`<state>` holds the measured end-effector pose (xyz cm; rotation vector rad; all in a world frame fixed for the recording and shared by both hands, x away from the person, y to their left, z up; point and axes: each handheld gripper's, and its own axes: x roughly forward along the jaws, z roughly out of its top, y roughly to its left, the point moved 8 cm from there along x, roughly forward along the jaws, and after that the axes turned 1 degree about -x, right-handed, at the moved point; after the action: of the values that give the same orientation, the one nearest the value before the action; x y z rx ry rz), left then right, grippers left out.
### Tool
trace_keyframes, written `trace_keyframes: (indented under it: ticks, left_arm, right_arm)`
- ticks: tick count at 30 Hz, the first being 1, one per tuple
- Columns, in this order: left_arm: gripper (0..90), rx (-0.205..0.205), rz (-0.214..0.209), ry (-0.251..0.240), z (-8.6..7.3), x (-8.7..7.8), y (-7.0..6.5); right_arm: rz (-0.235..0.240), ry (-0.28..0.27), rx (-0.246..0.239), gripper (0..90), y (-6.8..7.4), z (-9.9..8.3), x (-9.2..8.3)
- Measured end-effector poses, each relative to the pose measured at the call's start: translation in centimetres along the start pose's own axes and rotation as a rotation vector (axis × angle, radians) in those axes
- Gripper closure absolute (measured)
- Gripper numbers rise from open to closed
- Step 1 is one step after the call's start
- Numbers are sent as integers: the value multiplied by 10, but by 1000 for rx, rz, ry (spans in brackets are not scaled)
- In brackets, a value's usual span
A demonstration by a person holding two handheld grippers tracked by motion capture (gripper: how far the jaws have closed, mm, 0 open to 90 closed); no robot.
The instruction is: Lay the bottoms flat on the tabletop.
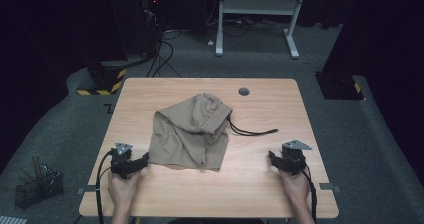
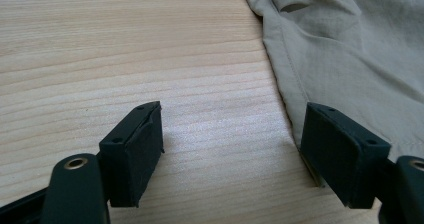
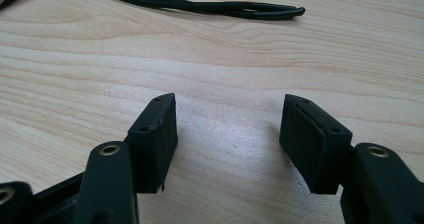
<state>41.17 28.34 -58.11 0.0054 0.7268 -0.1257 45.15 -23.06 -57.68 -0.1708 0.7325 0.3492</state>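
A crumpled tan pair of shorts lies in the middle of the wooden table, with a black drawstring trailing out to its right. My left gripper rests low at the garment's near left corner, open, bare wood between its jaws. In the left gripper view the tan cloth reaches up to the right jaw, whose pad sits at the hem edge. My right gripper stands open on the table's right side, apart from the cloth. The right gripper view has the drawstring lying ahead on the wood.
A round grommet hole sits near the table's far edge. A black wire basket stands on the floor at the left. Farther back are a white desk frame, cables and dark equipment with a yellow-black striped base.
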Motion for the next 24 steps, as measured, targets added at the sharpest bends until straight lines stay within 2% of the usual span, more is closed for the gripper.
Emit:
trace_keyframes:
  ticks: [15,19,22,24]
  left_arm:
    - [247,1,0,0,0,0,0]
    - [247,1,0,0,0,0,0]
    - [248,1,0,0,0,0,0]
    - [247,1,0,0,0,0,0]
  right_arm:
    - [1,0,-6,402,1,1,1]
    - [-10,-12,-48,445,4,3,1]
    - [1,-11,-52,461,7,4,2]
    - [33,-7,-37,460,10,5,3]
